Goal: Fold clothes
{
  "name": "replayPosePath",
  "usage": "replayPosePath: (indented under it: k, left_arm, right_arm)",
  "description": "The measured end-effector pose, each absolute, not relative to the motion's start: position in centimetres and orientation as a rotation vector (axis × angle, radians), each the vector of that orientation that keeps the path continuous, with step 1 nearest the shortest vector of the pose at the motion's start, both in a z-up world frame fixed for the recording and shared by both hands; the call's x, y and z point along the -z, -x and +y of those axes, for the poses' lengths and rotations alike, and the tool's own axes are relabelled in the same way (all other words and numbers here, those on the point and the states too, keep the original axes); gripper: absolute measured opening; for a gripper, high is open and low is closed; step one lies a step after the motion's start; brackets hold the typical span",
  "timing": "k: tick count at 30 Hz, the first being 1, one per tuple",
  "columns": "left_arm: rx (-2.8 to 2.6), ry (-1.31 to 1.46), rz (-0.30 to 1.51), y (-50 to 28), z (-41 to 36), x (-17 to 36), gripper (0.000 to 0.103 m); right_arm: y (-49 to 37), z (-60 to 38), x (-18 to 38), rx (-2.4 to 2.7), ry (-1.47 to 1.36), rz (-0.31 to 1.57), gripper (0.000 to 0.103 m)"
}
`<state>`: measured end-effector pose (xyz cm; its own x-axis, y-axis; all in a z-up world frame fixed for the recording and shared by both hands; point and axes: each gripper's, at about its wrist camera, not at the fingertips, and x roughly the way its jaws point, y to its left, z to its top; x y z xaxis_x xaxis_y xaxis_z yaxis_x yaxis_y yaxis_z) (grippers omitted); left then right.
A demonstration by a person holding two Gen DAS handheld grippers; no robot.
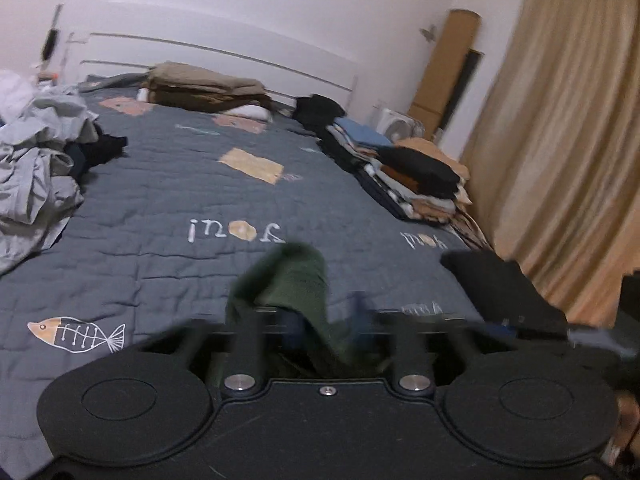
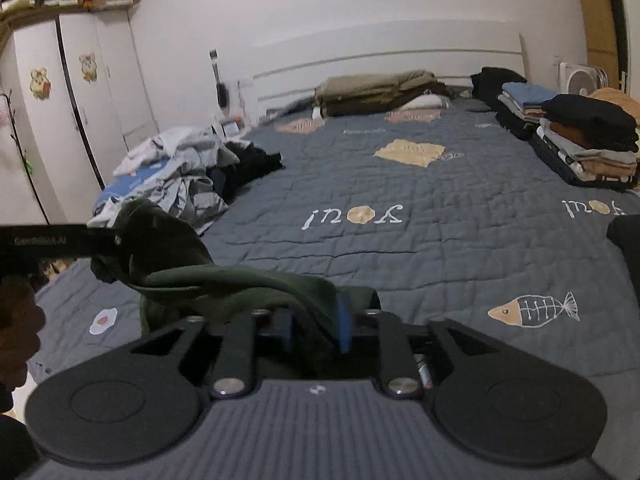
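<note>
Unfolded clothes pile [image 2: 176, 168] far left on the grey quilt [image 2: 400, 240]. Left gripper [image 2: 116, 240] clamps 1 end of the dark green garment [image 2: 224, 280], held above the quilt's near edge. Right gripper [image 2: 316, 328] pinches the other end between blue pads [image 2: 343, 320]. 2 folded stacks [image 2: 588, 136] sit far right.

Wardrobe [image 2: 76, 120], curtain [image 1: 560, 140], fan [image 1: 396, 128] (by the wall).

L fingers [image 1: 360, 312] motion-blurred, cloth-covered.
</note>
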<state>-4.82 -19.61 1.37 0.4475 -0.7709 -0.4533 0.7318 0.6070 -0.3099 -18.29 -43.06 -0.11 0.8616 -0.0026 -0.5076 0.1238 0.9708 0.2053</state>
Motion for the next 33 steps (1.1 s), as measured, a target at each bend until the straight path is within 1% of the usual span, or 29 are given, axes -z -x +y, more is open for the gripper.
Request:
replayPosePath:
  k: [1,3,4,7,9,12,15,20,25,27,29,30,31,32,33]
  left_arm:
    - [0.950,0.056,0.587,5.0,-18.9,-1.5,0.071]
    - [1.009,-0.004,0.539,6.2,-16.7,-1.4,0.072]
    - [1.027,-0.033,0.525,6.8,-15.7,-1.1,0.072]
    - [1.046,-0.149,0.454,8.4,-13.8,-0.1,0.072]
    - [1.017,-0.249,0.397,8.8,-13.2,0.4,0.076]
    - [0.948,-0.279,0.382,7.4,-13.1,1.9,0.077]
    - [0.936,-0.223,0.466,5.4,-13.7,3.0,0.077]
    - [0.935,-0.125,0.636,1.8,-14.9,6.5,0.078]
    - [0.918,0.059,0.779,-1.1,-15.7,10.3,0.079]
    - [0.907,0.142,0.830,-2.1,-15.6,12.1,0.079]
    - [0.908,0.194,0.866,-2.7,-15.4,13.7,0.079]
    - [0.914,0.197,0.881,-2.8,-15.5,13.8,0.077]
    - [0.921,0.201,0.896,-2.8,-15.6,13.9,0.074]
    - [0.927,0.204,0.911,-2.9,-15.7,14.1,0.071]
    - [0.935,0.207,0.923,-3.0,-15.8,14.2,0.062]
  right_arm:
    - [18.9,-43.4,-0.1,0.072,-0.240,0.513,0.054]
    - [20.5,-43.8,-0.3,0.067,-0.256,0.485,0.064]
    - [21.4,-43.9,-0.3,0.063,-0.266,0.471,0.065]
    - [23.2,-44.0,-0.4,0.042,-0.261,0.456,0.069]
    - [23.3,-43.8,0.3,0.022,-0.235,0.470,0.071]
    - [22.3,-44.2,1.5,0.038,-0.256,0.485,0.072]
    - [21.6,-44.9,3.0,0.041,-0.330,0.502,0.074]
    - [20.4,-46.5,5.9,0.002,-0.492,0.554,0.074]
    - [19.3,-48.0,8.8,-0.037,-0.656,0.604,0.074]
    - [19.1,-48.0,9.3,-0.041,-0.663,0.615,0.074]
    - [19.0,-47.8,9.5,-0.030,-0.651,0.619,0.071]
    - [19.0,-47.7,9.8,-0.016,-0.658,0.624,0.063]
    - [19.0,-47.7,10.0,-0.004,-0.665,0.631,0.046]
    - [19.0,-47.7,10.1,0.009,-0.665,0.640,0.036]
    - [18.9,-47.7,10.2,0.022,-0.659,0.649,0.025]
